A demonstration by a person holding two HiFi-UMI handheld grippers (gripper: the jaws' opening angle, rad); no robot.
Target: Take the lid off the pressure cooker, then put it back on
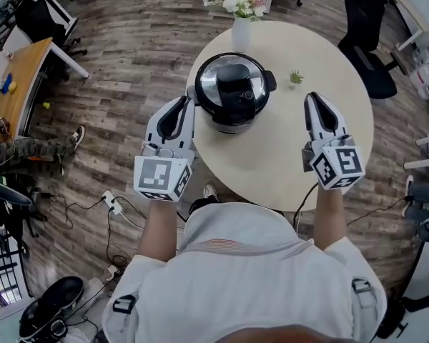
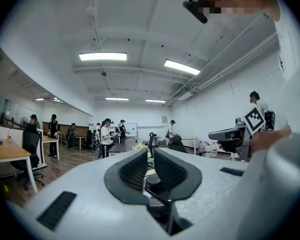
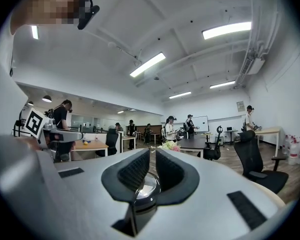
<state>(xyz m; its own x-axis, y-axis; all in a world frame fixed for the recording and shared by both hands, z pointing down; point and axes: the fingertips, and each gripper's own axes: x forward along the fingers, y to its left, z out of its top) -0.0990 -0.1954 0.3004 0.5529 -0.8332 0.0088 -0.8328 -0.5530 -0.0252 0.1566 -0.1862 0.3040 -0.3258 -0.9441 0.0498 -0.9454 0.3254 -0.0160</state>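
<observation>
The pressure cooker (image 1: 234, 91) stands on the round pale table (image 1: 286, 148), with its steel lid and black handle (image 1: 236, 84) seated on the pot. My left gripper (image 1: 188, 100) hovers just left of the cooker, shut and holding nothing. My right gripper (image 1: 312, 97) is a hand's width to the cooker's right, also shut and empty. Both point level at the far side of the table. In the left gripper view the gripper (image 2: 151, 156) frames the black lid handle (image 2: 157, 181) beyond its tips. In the right gripper view the gripper (image 3: 152, 156) frames the shiny lid (image 3: 142, 186).
A white vase of flowers (image 1: 243, 6) stands at the table's far edge behind the cooker. A tiny green plant (image 1: 295, 77) sits to the cooker's right. Black office chairs (image 1: 368, 27) stand at the far right, a wooden desk (image 1: 21, 77) at left, a power strip (image 1: 111, 202) on the floor.
</observation>
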